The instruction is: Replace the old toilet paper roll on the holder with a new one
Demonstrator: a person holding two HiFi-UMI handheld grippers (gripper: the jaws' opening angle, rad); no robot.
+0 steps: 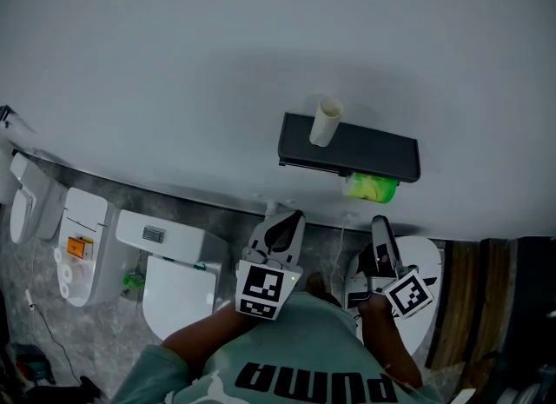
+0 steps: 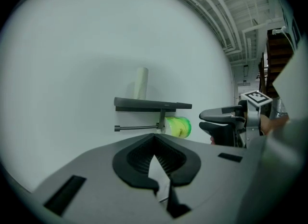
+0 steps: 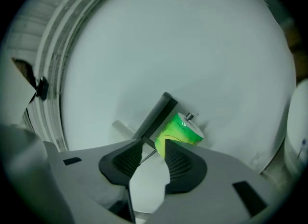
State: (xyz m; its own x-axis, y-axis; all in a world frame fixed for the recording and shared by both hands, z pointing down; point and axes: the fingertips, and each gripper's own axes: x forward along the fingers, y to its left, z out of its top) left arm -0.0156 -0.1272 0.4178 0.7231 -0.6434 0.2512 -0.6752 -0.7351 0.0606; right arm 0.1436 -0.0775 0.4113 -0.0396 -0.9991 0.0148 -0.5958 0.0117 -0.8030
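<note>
Green wrapping covers the roll [image 1: 371,188], which sits under the right end of the holder [image 1: 347,146] on the pale wall [image 1: 174,63]. The holder is a dark, flat shelf [image 2: 151,104] with a bracket [image 2: 160,122] beneath it. The roll [image 2: 177,126] lies on its side just right of that bracket, touching the shelf's underside or very near it. A thin bar [image 2: 137,128] runs out to the left of the bracket. A short pin shows at the roll's [image 3: 180,130] outer end in the right gripper view.

A cardboard tube [image 1: 326,122] stands upright on top of the shelf, toward its left end. The left gripper view shows the tube [image 2: 140,83] above the bar and well left of the roll.

Both grippers are below the holder and apart from it, pointed at the wall. The left gripper [image 1: 287,224] has its jaws together at the tips, with nothing between them [image 2: 155,141]. The right gripper [image 1: 380,235] is just to its right. Its jaws stand partly apart and hold nothing [image 3: 154,146]; the roll and the tilted shelf [image 3: 156,114] show through the gap, far beyond the pads. The right gripper [image 2: 219,122] also shows at the right of the left gripper view, level with the roll.

White toilets [image 1: 178,289] line the floor along the foot of the wall. A green shirt [image 1: 304,359] fills the bottom of the head view.
</note>
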